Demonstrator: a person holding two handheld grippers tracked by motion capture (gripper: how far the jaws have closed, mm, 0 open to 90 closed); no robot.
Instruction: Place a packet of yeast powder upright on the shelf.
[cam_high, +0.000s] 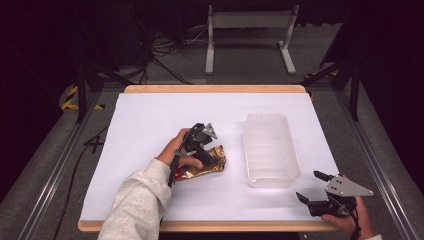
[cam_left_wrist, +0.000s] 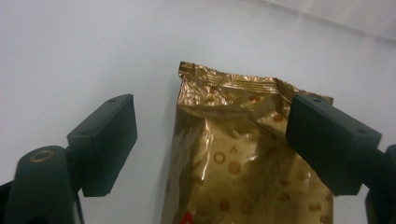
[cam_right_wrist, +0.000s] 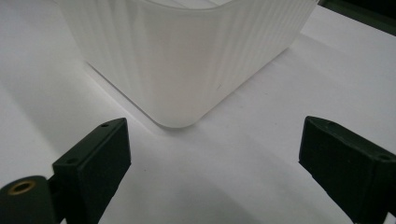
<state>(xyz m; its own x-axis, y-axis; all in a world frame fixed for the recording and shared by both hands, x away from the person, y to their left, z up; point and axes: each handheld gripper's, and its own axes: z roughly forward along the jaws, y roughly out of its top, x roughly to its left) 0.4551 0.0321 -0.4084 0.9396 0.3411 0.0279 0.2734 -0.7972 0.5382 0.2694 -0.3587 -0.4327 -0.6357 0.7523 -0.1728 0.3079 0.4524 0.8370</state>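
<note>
nothing is binned yet: the gold pouch (cam_left_wrist: 233, 158) lies ungripped between the open left gripper (cam_left_wrist: 210, 140), the open right gripper (cam_right_wrist: 212, 163) held by the empty bin (cam_high: 270, 150).

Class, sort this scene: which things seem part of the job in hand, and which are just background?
Likely in the job: gold foil packet, translucent plastic tub, left gripper, right gripper.

Just background: metal stand, floor cables.

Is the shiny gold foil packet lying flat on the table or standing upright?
Lying flat. The shiny gold foil packet rests on the white table between the open left gripper.
</note>
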